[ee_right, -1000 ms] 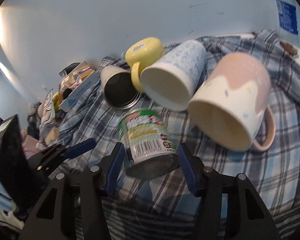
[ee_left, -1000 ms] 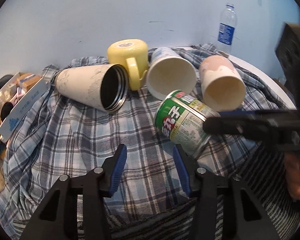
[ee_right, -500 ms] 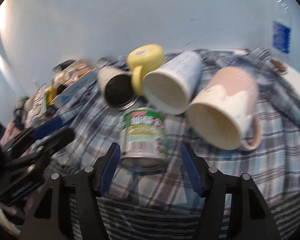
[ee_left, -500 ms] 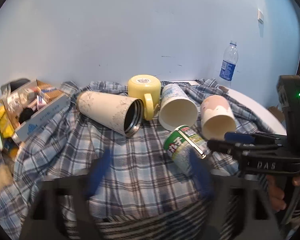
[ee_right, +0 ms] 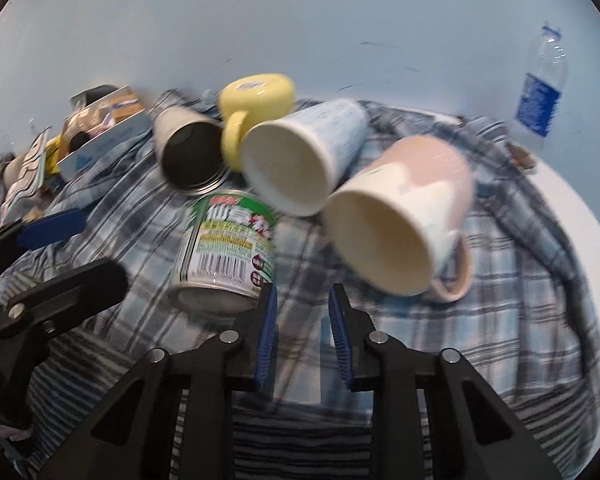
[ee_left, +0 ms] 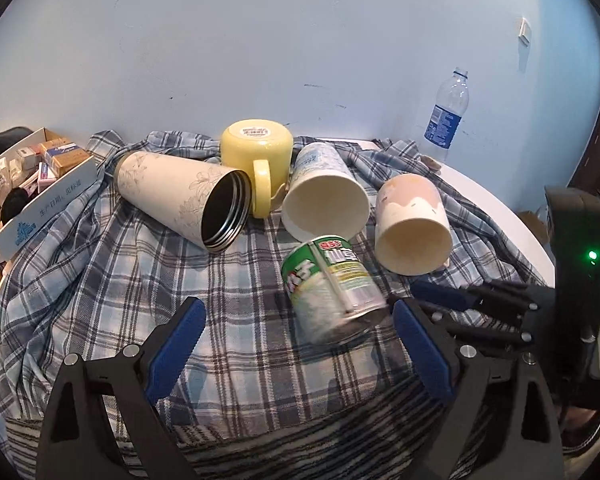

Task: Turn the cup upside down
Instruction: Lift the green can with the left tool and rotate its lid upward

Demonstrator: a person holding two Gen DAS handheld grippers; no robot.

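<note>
Several cups lie on a plaid cloth. A yellow mug stands upside down at the back. A cream steel tumbler, a blue-patterned white cup and a pink and cream mug lie on their sides, mouths toward me. A green can lies tilted in front, blurred. My left gripper is wide open, with the can between its fingers but apart from them. My right gripper is nearly closed and empty, just right of the can and below the pink mug.
A clear water bottle stands at the back right by the blue wall. A cardboard box of small packets sits at the left edge. The white round tabletop shows at the right of the cloth.
My right gripper has narrowed from wide open around the can to nearly shut beside it. My left gripper has pulled back and opened wider. The can has shifted and looks blurred.
</note>
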